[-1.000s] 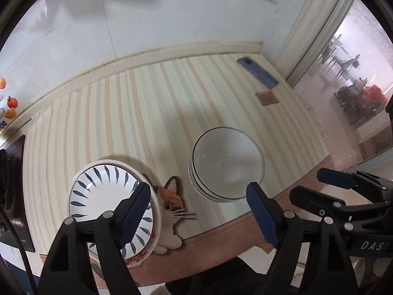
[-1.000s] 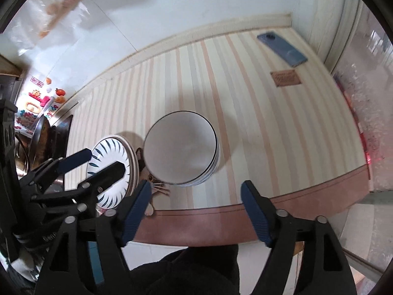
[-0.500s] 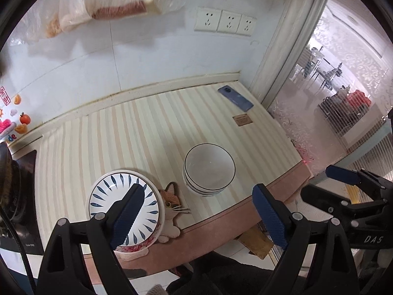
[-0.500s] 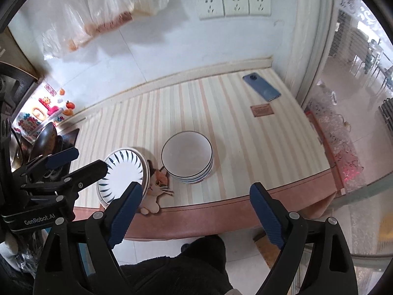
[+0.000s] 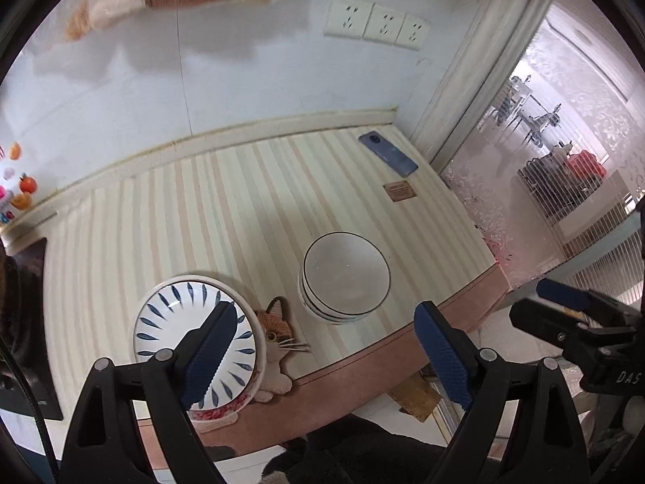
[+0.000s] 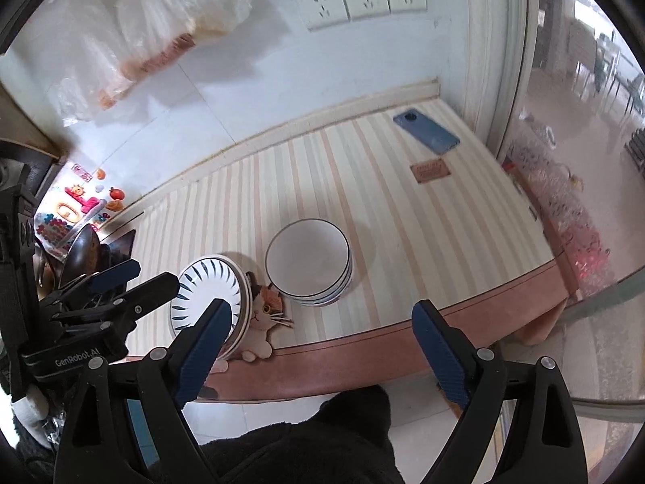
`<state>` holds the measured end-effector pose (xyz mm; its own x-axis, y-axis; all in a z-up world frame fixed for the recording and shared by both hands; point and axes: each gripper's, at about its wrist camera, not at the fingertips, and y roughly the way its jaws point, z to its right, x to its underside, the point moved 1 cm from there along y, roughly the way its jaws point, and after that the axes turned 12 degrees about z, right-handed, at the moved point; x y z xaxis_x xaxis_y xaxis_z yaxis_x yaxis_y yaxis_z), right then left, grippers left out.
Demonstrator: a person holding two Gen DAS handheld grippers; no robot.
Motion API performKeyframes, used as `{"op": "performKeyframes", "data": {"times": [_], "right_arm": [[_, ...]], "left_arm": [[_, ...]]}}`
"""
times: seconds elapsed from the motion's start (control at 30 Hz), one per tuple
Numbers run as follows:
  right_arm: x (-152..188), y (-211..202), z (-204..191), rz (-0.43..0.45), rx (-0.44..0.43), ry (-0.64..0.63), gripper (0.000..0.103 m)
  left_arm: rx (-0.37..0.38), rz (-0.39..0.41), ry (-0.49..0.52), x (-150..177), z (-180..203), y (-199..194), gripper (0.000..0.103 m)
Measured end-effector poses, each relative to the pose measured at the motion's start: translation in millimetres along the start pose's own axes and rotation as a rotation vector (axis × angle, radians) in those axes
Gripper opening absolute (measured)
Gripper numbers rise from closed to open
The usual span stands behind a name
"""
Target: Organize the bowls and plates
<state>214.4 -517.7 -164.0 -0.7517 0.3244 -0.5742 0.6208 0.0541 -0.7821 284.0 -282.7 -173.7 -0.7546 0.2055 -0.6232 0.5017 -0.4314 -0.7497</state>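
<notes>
You hold both grippers high above the near edge of the table, tilted down at it. Your left gripper (image 5: 326, 347) has its blue-padded fingers spread wide with nothing between them, hanging over the near rim above the stack of plates (image 5: 197, 339). Your right gripper (image 6: 322, 347) is spread just as wide and holds nothing, out past the table's pink border.

The stack of plates, blue leaf pattern on top, sits at the near left of the striped table (image 6: 403, 209), partly covering a cat-shaped mat (image 6: 262, 314). Just right of the mat stands the stack of bowls (image 6: 308, 264), white with dark rims, nested upright.

Farther back a small brown card (image 6: 430, 171) lies flat, then a blue phone (image 6: 426, 131) near the wall, with wall sockets (image 6: 363, 0) above.
</notes>
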Motion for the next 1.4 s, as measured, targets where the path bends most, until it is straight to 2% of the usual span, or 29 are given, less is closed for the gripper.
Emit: {"op": "performKeyframes", "data": {"times": [0.4,0.7,0.87,0.97,1.03,1.17,1.3,1.4], "right_arm": [[-2,123,35,-0.176,-0.039,0.125,0.093],[5,209,56,-0.292,-0.039,0.154,0.093],[16,244,62,-0.355,-0.079,0.193,0.093],[24,264,66,-0.398,-0.109,0.228,0.093],[30,277,69,-0.426,-0.128,0.257,0.093],[40,296,75,-0.466,-0.148,0.307,0.089],[52,313,80,-0.503,-0.218,0.398,0.073],[55,317,79,-0.486,-0.284,0.459,0.063]], "left_arm": [[-0.027,-0.136,0.020,-13,-18,102,0.090],[0.012,-0.275,0.018,-8,-28,185,0.090],[0.062,-0.369,0.002,4,-30,220,0.076],[0.106,-0.429,-0.047,12,-33,235,0.059],[0.127,-0.458,-0.068,16,-34,241,0.044],[0.171,-0.475,-0.098,20,-35,245,0.042],[0.206,-0.490,-0.117,20,-35,248,0.042],[0.215,-0.490,-0.128,20,-36,249,0.041]]}}
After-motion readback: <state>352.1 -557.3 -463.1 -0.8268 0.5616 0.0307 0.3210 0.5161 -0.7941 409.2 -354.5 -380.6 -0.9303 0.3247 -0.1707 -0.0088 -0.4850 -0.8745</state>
